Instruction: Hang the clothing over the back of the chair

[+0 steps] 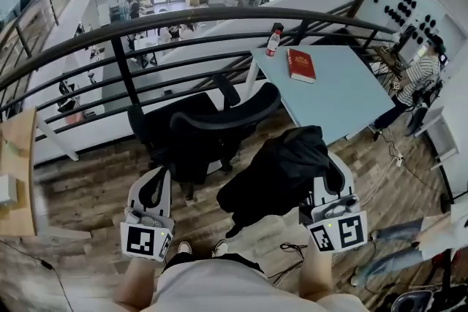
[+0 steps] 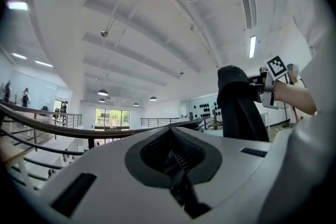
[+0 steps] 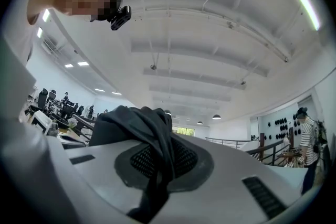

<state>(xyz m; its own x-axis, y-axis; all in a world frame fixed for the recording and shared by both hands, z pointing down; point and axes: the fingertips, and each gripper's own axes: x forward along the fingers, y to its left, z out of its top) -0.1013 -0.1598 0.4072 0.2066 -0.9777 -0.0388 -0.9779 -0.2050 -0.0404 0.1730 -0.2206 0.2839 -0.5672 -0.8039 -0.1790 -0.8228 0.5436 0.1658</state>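
Observation:
A black office chair [image 1: 208, 129] stands on the wood floor in front of me, its curved backrest turned toward me. My right gripper [image 1: 330, 170] is shut on a bundled black garment [image 1: 281, 170], which hangs low to the right of the chair, apart from the backrest. In the right gripper view the garment [image 3: 137, 124] drapes over the closed jaws of that gripper [image 3: 163, 161]. My left gripper [image 1: 152, 177] hovers to the chair's lower left, shut with nothing in it. From the left gripper [image 2: 178, 162] the garment [image 2: 239, 108] shows hanging at the right.
A black metal railing [image 1: 183, 18] runs behind the chair. A light blue table [image 1: 333, 95] at the right holds a red book [image 1: 300, 64] and a bottle [image 1: 273, 41]. A person in a striped shirt [image 1: 420, 77] sits beyond it. A wooden tabletop [image 1: 18, 172] is at the left.

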